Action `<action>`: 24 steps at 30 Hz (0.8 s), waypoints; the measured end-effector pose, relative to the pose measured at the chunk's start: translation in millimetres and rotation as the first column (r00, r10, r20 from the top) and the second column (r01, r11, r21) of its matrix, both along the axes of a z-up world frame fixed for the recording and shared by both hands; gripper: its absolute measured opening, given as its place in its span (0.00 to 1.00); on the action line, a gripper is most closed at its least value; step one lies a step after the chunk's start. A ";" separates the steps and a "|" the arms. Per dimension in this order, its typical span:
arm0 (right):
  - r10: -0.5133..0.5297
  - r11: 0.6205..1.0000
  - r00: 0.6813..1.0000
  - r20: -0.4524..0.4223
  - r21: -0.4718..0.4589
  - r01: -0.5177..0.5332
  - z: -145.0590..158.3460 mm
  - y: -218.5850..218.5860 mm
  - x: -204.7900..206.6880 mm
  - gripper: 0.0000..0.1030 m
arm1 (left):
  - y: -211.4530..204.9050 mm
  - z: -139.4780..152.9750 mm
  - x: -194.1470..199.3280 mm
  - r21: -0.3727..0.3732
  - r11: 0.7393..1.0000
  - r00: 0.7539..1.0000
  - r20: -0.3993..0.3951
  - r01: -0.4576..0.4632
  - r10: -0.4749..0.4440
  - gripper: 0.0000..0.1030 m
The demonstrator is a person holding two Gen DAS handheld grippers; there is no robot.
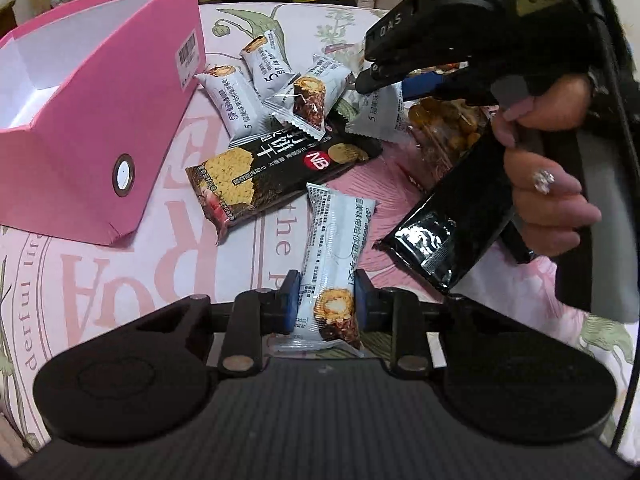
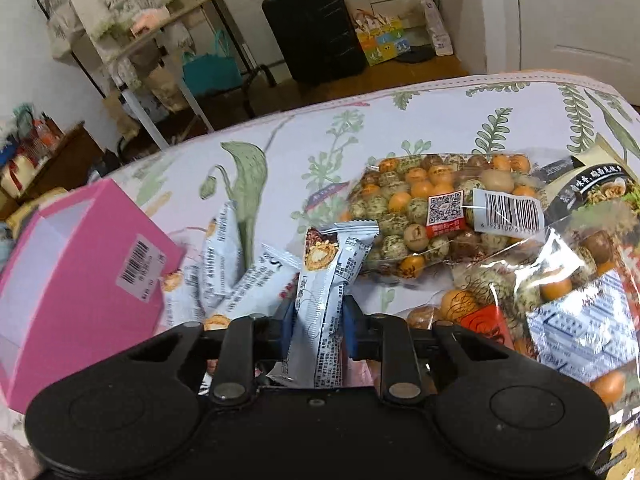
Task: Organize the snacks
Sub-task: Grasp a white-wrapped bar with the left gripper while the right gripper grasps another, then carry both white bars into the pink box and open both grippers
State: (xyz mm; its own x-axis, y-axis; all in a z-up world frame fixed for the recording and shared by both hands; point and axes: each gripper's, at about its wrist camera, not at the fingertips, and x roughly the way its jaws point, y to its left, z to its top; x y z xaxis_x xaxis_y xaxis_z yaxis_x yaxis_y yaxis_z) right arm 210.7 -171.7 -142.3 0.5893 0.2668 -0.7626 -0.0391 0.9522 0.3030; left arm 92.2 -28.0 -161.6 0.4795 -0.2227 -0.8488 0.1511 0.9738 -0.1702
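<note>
My left gripper [image 1: 323, 300] is shut on a white chocolate-roll snack pack [image 1: 336, 240] that lies lengthwise on the pink tablecloth. My right gripper [image 2: 318, 332] is shut on another white snack pack [image 2: 324, 292], which stands tilted between its blue pads. In the left wrist view a person's hand [image 1: 552, 188] holds the right gripper over the pile. Several more white snack packs [image 1: 248, 96] lie beside a black cracker pack [image 1: 276, 172]. An open pink box [image 1: 80, 140] stands at the left of the pile, also in the right wrist view as the pink box [image 2: 80, 312].
A black foil pouch [image 1: 452, 220] lies under the hand, next to a clear bag of coated nuts [image 1: 444, 128]. Two clear nut bags [image 2: 432, 208] [image 2: 568, 300] lie to the right. Beyond the table edge stand a black suitcase [image 2: 316, 28] and a clothes rack [image 2: 120, 40].
</note>
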 end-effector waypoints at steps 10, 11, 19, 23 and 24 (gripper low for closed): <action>0.022 0.994 1.000 -0.007 0.103 -0.021 35.5 -10.5 -29.8 0.28 | 16.8 23.3 -5.1 -0.028 0.999 1.000 0.008 0.020 -0.020 0.23; 0.034 0.993 0.999 -0.020 0.116 -0.032 37.7 -11.0 -33.6 0.28 | 19.3 26.1 -6.6 -0.027 0.999 1.000 0.002 0.021 -0.021 0.23; 0.103 0.973 0.989 -0.111 0.219 -0.076 31.6 -10.8 -77.6 0.28 | 39.9 32.2 -17.6 -0.019 1.000 0.998 -0.056 0.018 -0.019 0.23; 0.129 0.968 0.979 -0.159 0.237 -0.089 27.3 -7.2 -99.1 0.28 | 50.5 38.7 -23.3 -0.010 1.000 0.997 -0.073 0.002 -0.003 0.23; 0.139 0.967 0.977 -0.164 0.233 -0.099 27.7 -5.8 -104.7 0.28 | 53.4 41.4 -24.4 -0.014 1.000 0.997 -0.074 -0.001 0.000 0.23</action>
State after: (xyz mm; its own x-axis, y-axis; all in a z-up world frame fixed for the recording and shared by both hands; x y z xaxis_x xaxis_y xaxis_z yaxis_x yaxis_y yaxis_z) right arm 106.0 -177.5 -114.7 0.4032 0.5015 -0.7654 -0.0743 0.8516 0.5189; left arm 67.7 25.5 -120.2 0.4160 -0.2348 -0.8786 0.1376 0.9712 -0.1944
